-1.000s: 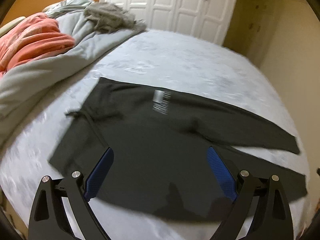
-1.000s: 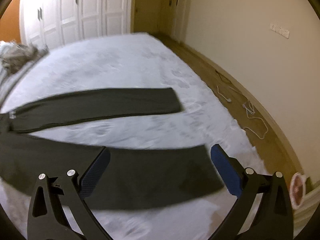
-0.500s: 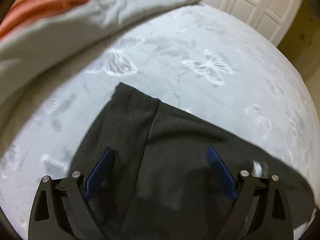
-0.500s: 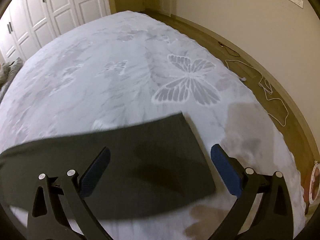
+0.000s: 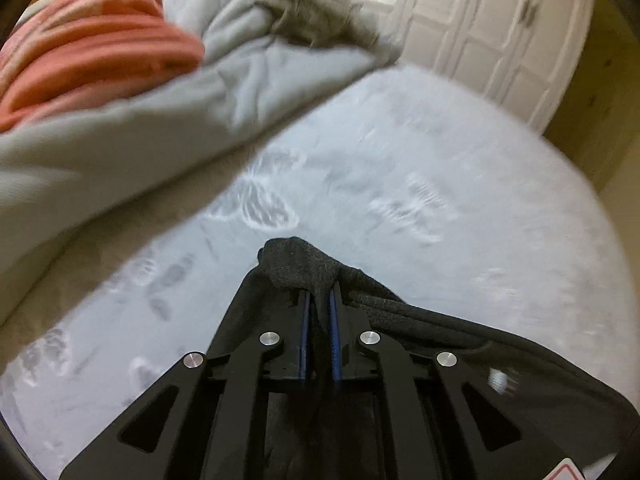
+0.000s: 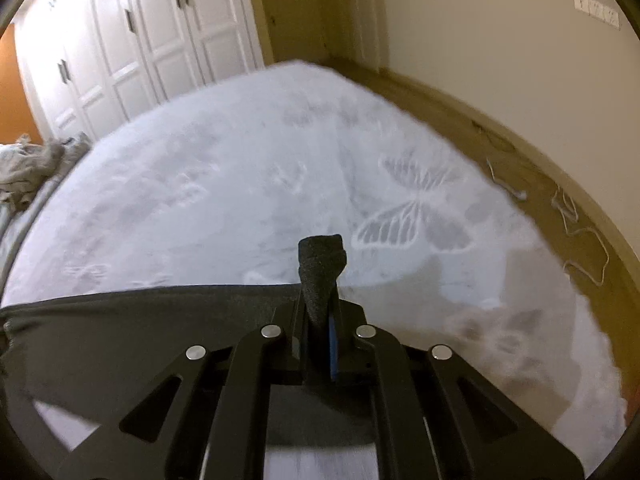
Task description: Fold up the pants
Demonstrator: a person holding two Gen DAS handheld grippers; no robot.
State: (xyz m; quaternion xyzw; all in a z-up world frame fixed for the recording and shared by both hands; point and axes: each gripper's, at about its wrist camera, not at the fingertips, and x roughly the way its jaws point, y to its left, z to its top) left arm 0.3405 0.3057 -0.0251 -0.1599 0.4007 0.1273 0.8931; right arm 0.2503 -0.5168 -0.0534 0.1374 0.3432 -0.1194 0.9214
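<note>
Dark grey knit cloth is what we have in both claws: the pants (image 5: 432, 332) lie on the bed (image 5: 440, 184), and each claw has a bunch of them pinched. A small white tag (image 5: 499, 381) sits on the pants at the right of the left wrist view, but it is too blurred for us to read; we see no other writing we can make out, only a red-edged sticker corner at the bottom of that view.

Our left claw (image 5: 319, 312) is pressed together on a fold of the pants, and a lump of cloth bulges out past the blue pads (image 5: 304, 332). Our right claw (image 6: 320, 320) is likewise clamped tight on the pants (image 6: 140, 320), with a rolled end of the cloth sticking up beyond its tips; the rest of the cloth stretches away to the left, over the bed (image 6: 240, 184).

The bed cover is pale with butterfly patterns (image 6: 412, 208). Left of the left claw we see a grey blanket (image 5: 140, 128) heaped up, with an orange-pink blanket (image 5: 92, 52) on it and a crumpled grey garment (image 5: 312, 8) beyond. White wardrobe doors (image 6: 132, 48) stand behind the bed. On the wooden floor (image 6: 500, 148) to the right lies a white cable (image 6: 576, 232), near the wall.
</note>
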